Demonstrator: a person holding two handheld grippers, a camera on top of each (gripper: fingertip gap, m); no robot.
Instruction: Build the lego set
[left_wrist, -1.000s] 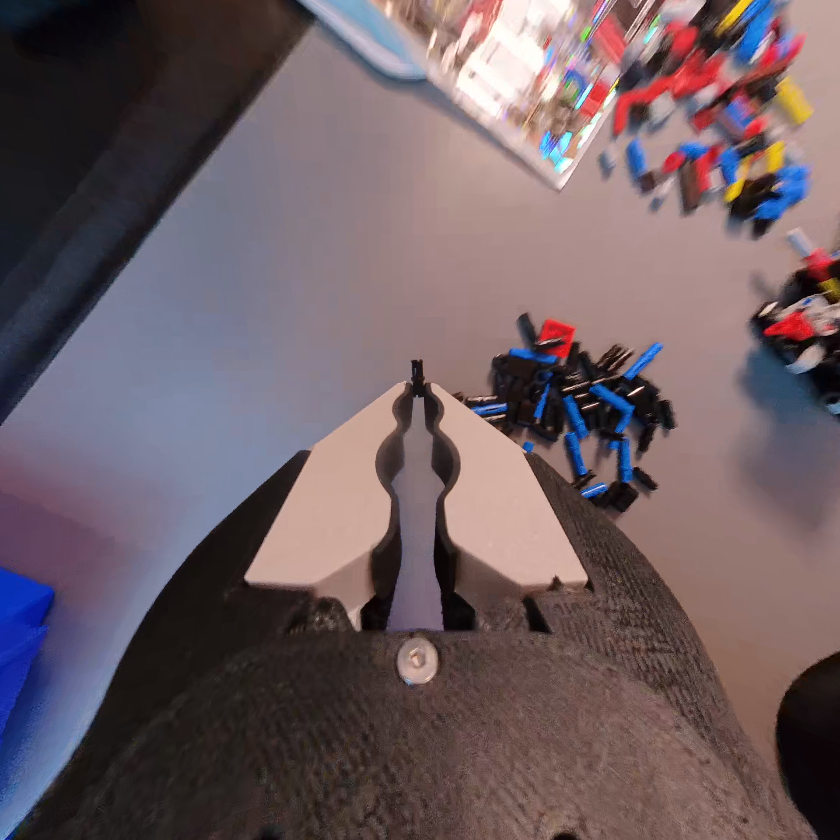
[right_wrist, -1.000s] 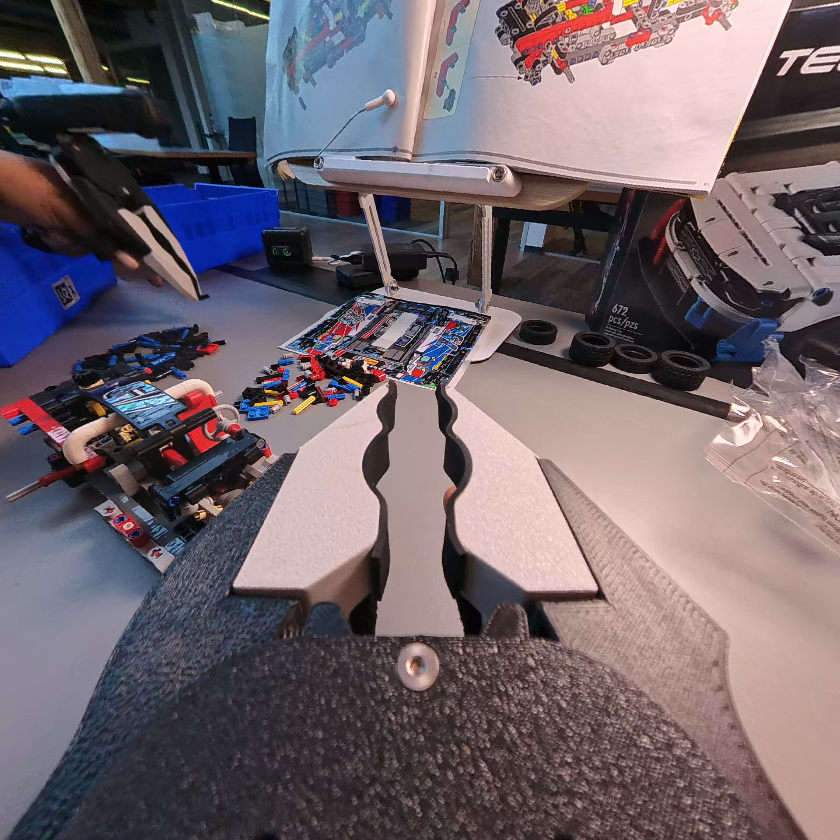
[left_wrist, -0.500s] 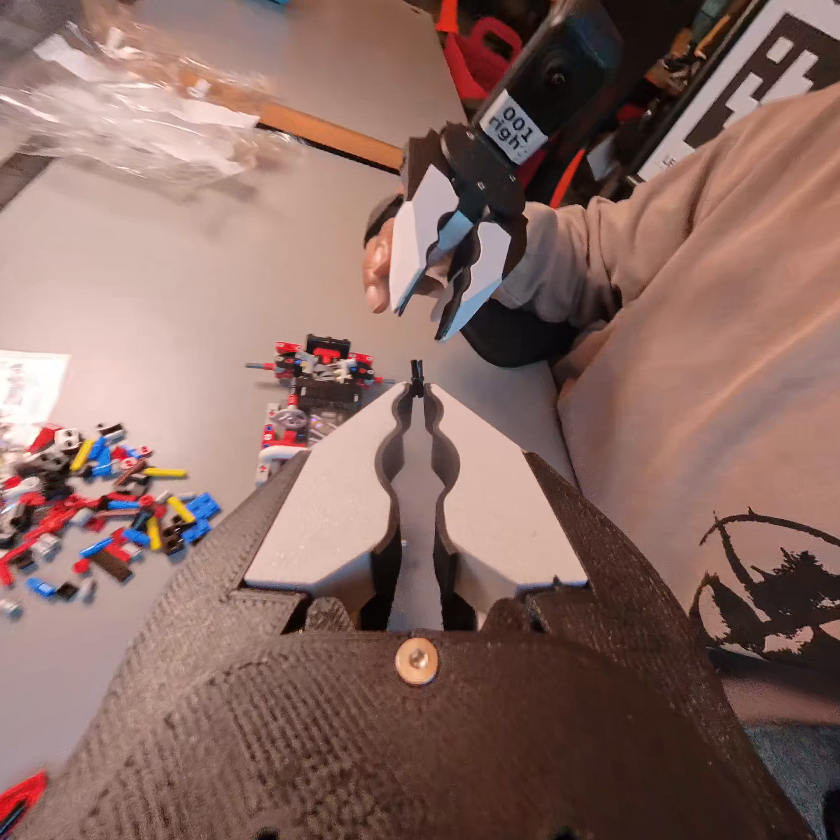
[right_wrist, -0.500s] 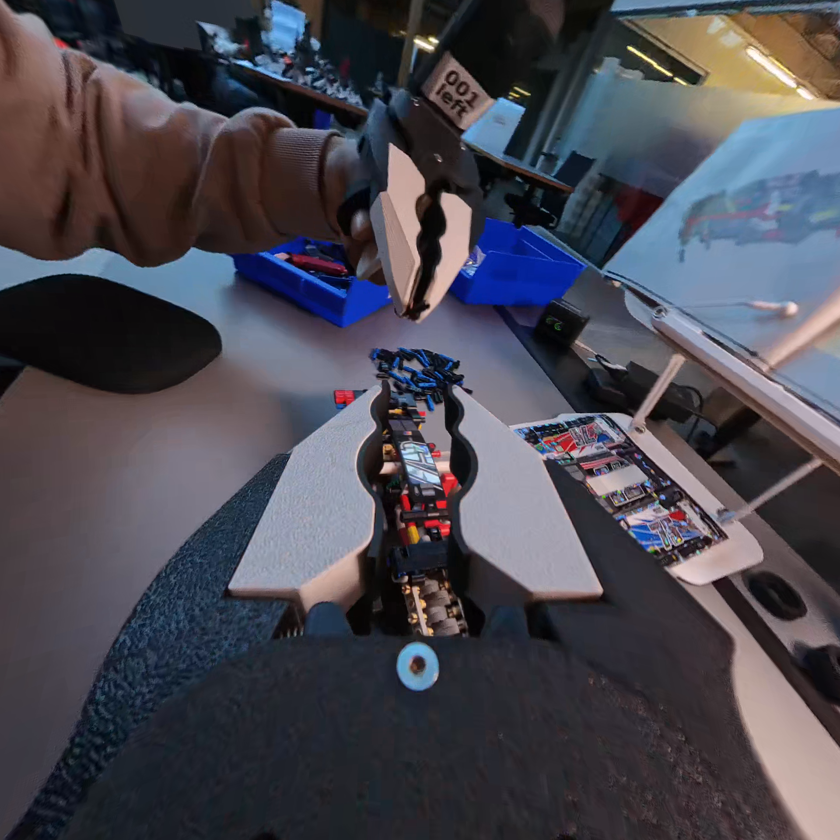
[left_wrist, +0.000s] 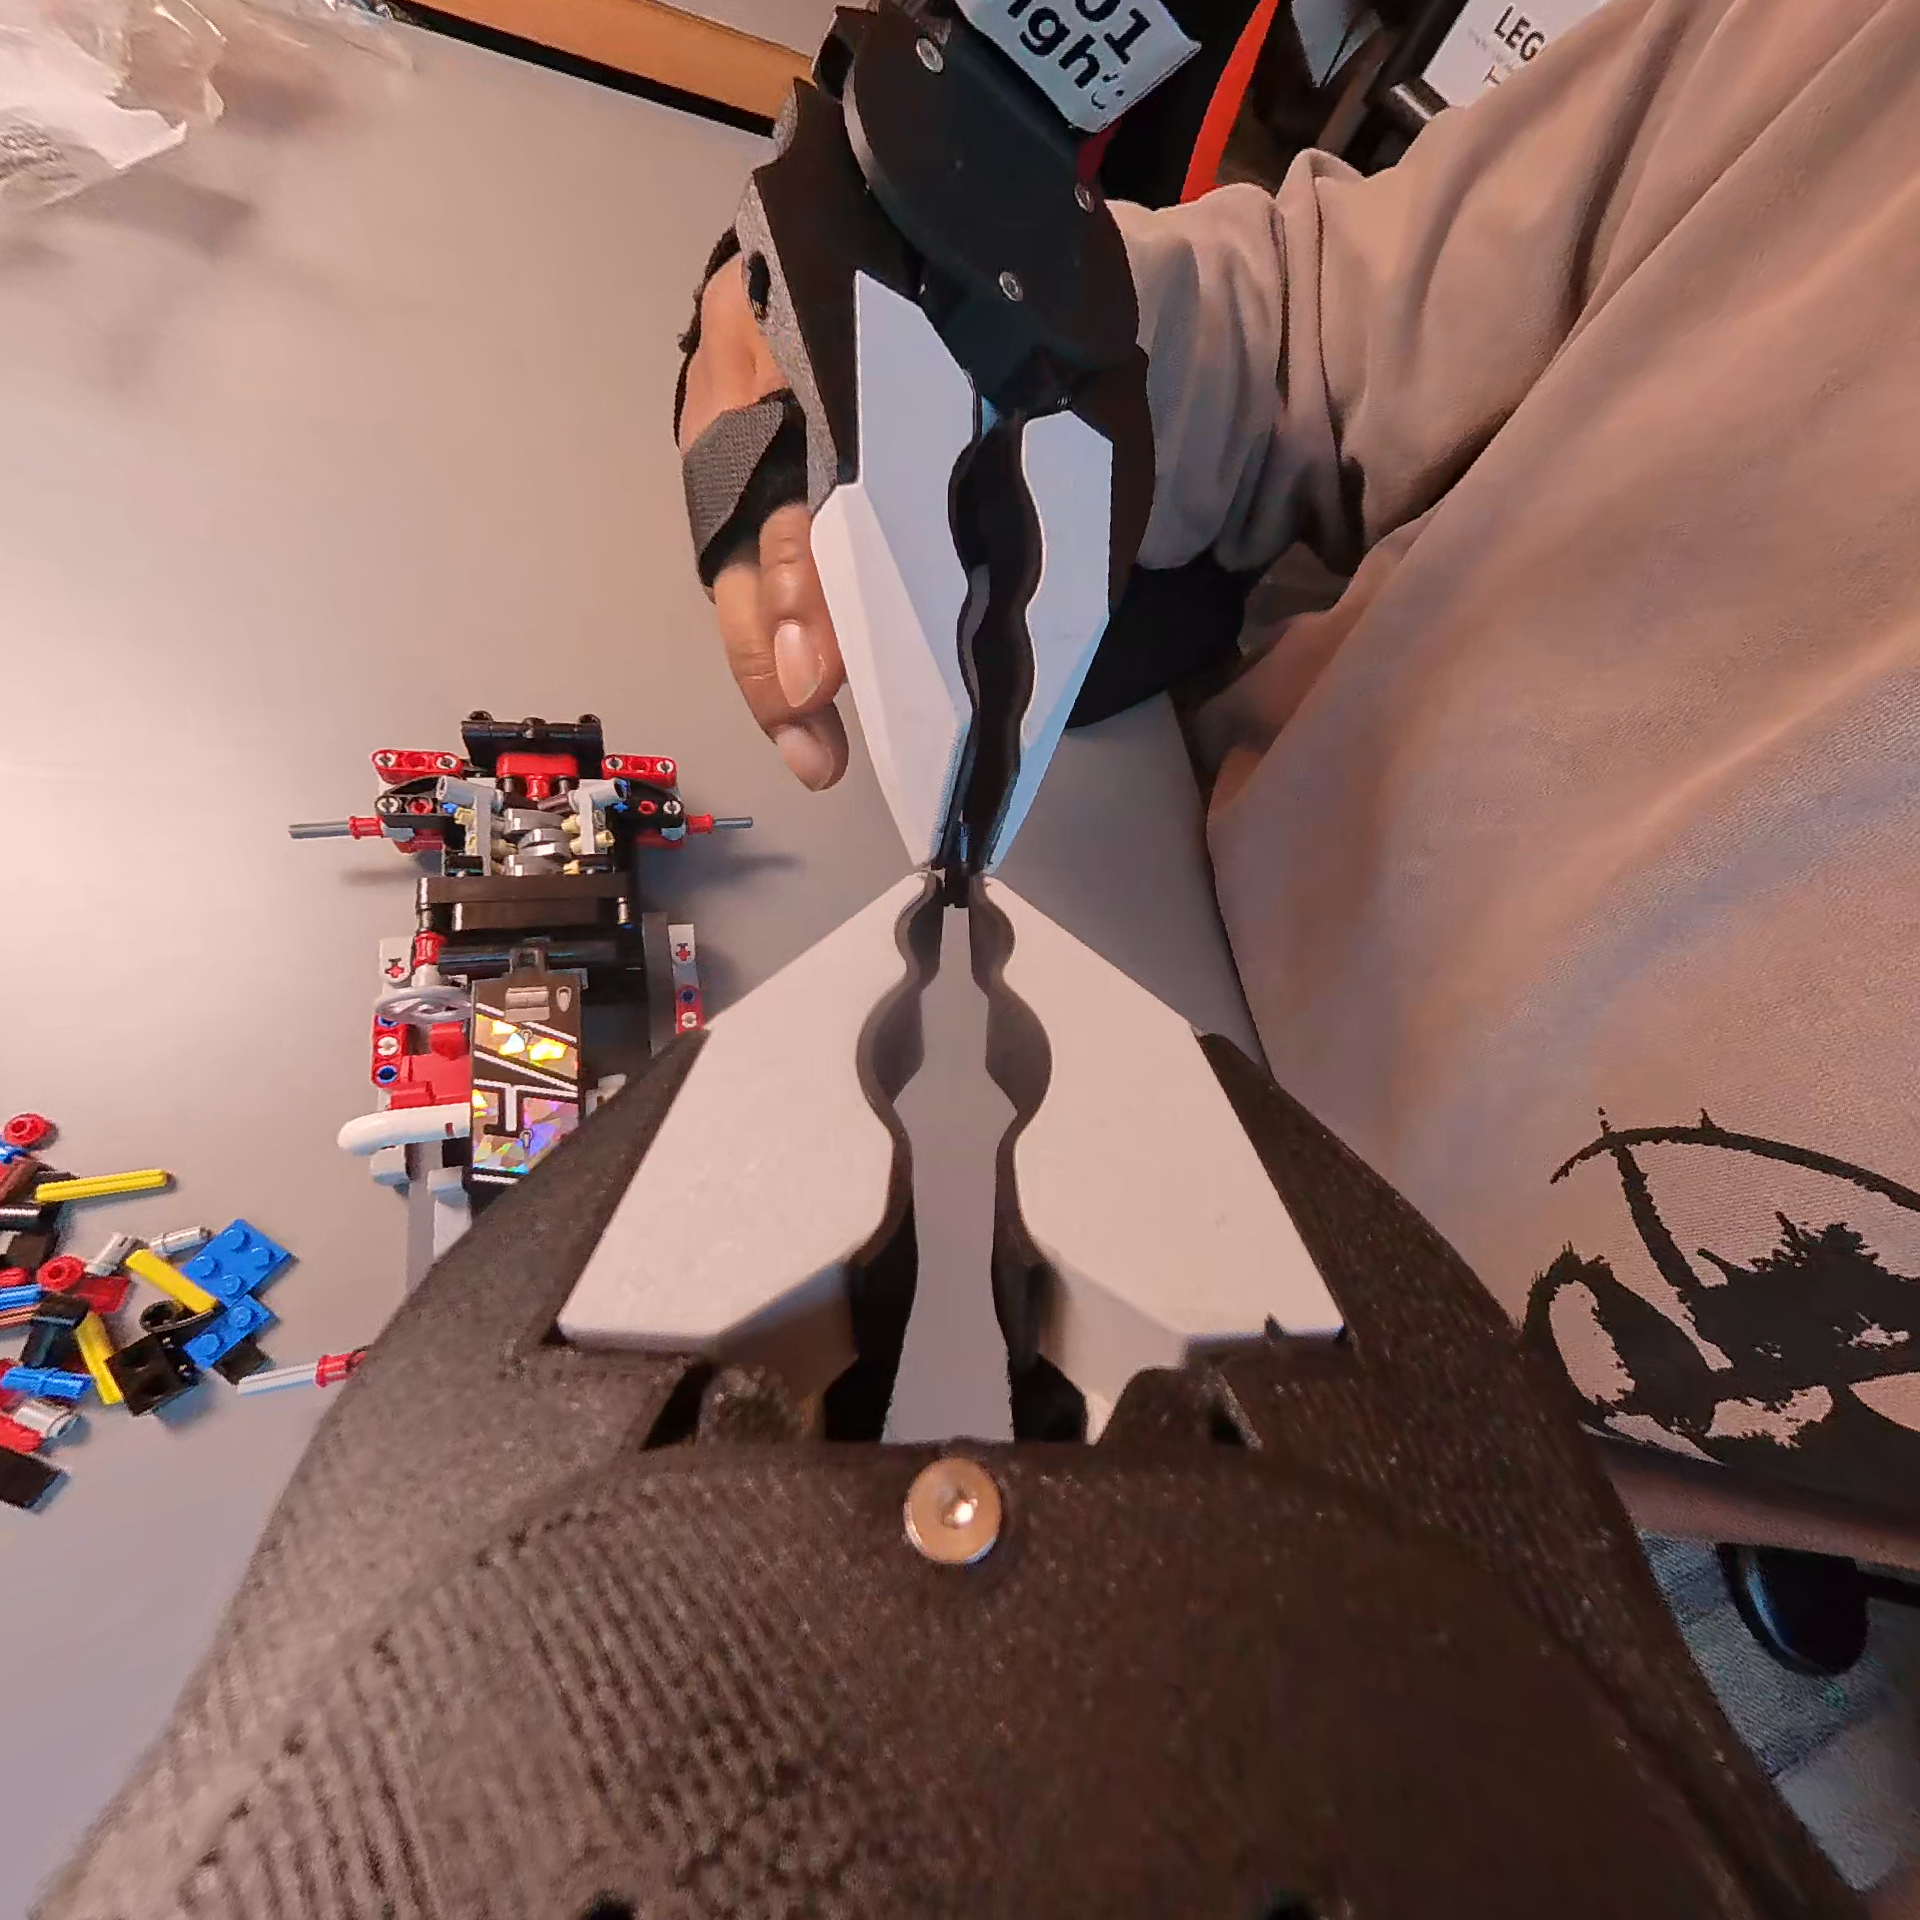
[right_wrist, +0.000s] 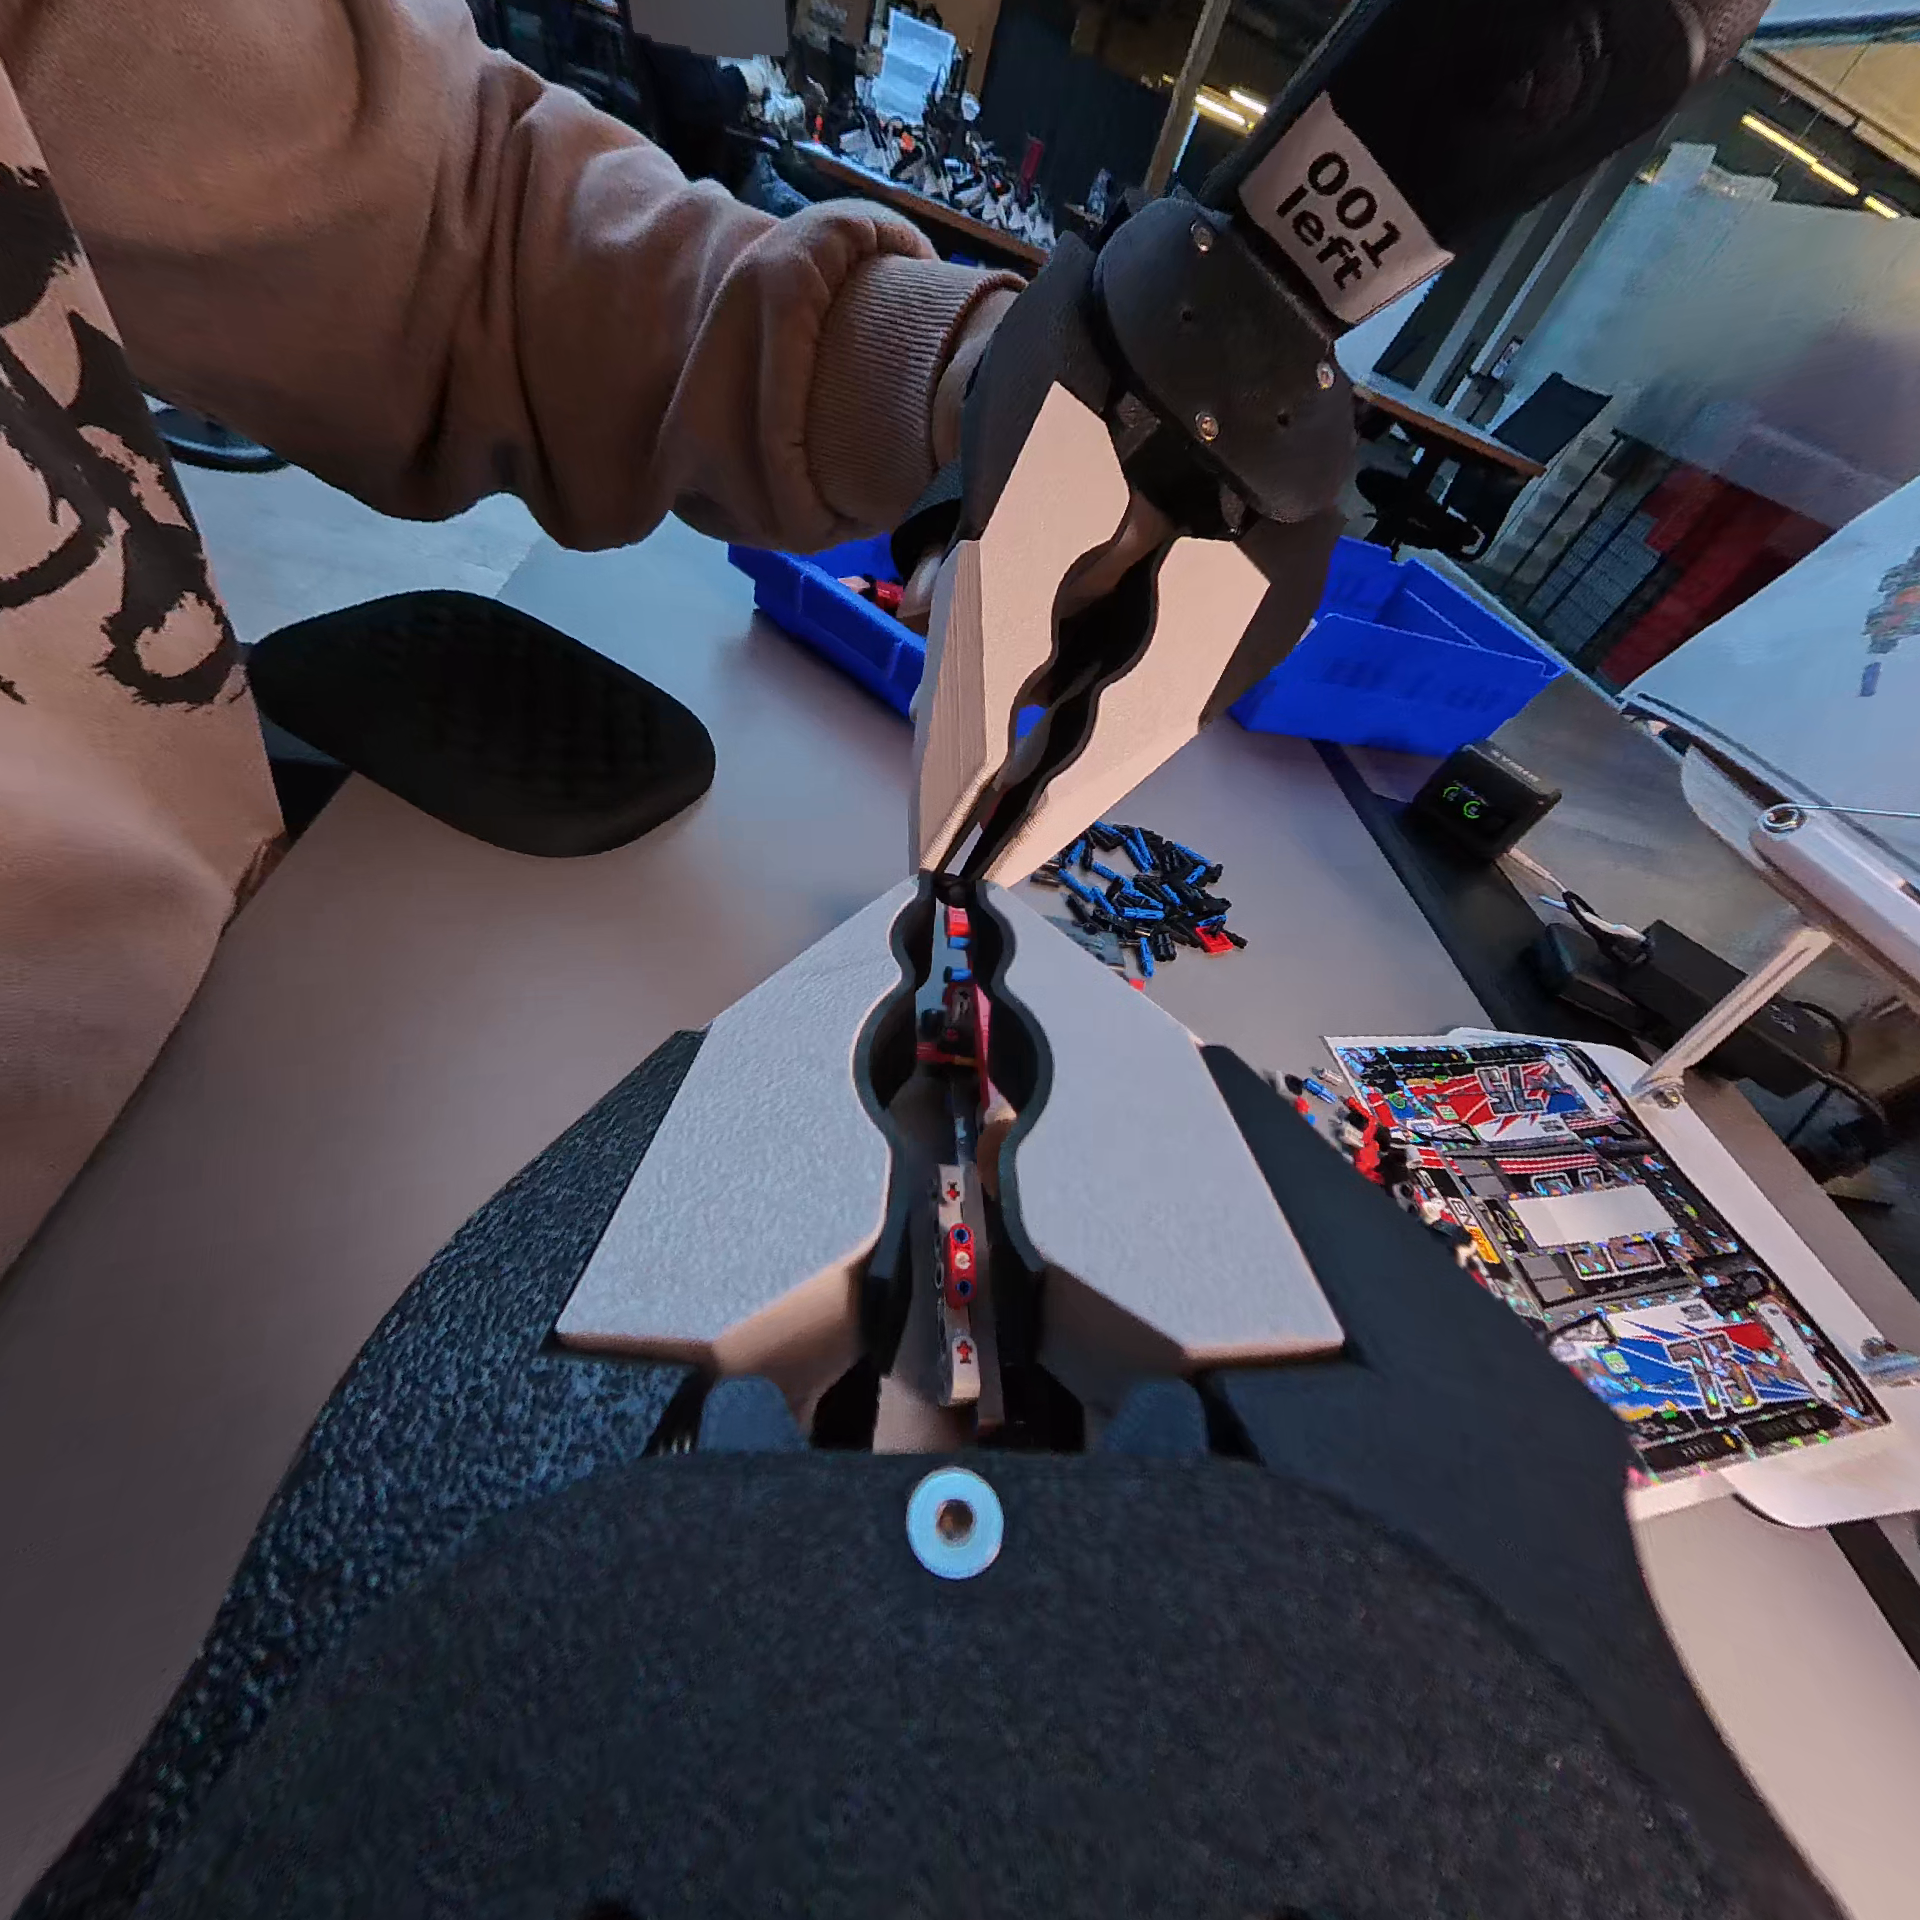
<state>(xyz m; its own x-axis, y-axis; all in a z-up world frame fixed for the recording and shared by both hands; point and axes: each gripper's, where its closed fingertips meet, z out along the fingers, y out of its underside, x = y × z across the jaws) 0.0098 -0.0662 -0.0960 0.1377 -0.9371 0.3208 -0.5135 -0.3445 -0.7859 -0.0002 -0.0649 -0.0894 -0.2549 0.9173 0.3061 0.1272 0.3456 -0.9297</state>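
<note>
Left wrist view shows the left gripper (left_wrist: 954, 896) pinched down on a small black pin (left_wrist: 954, 883) at its very tips, and the right gripper (left_wrist: 961, 844), which half a second ago hung apart and spread above it, has now come in tip to tip and narrowed around the same pin. Whether the right jaws actually clamp it or only touch it cannot be told; in the right wrist view the right gripper (right_wrist: 954, 896) shows only a sliver of gap at the tips, meeting the left gripper (right_wrist: 951, 871) head on. A second ago the left gripper was over the pile of black and blue pins (right_wrist: 1138, 883), which now lies just beyond and to the right of the meeting tips. This looks like a handover or a re-grip of the pin in mid-air, so that it can be pushed into the model at a better angle. The partly built car (left_wrist: 509, 966) sits on the grey table (left_wrist: 312, 520) below and to the left of the left gripper, untouched, with loose bricks (left_wrist: 114, 1288) farther left. The pin is tiny, so a slip during the exchange seems the main risk.
</note>
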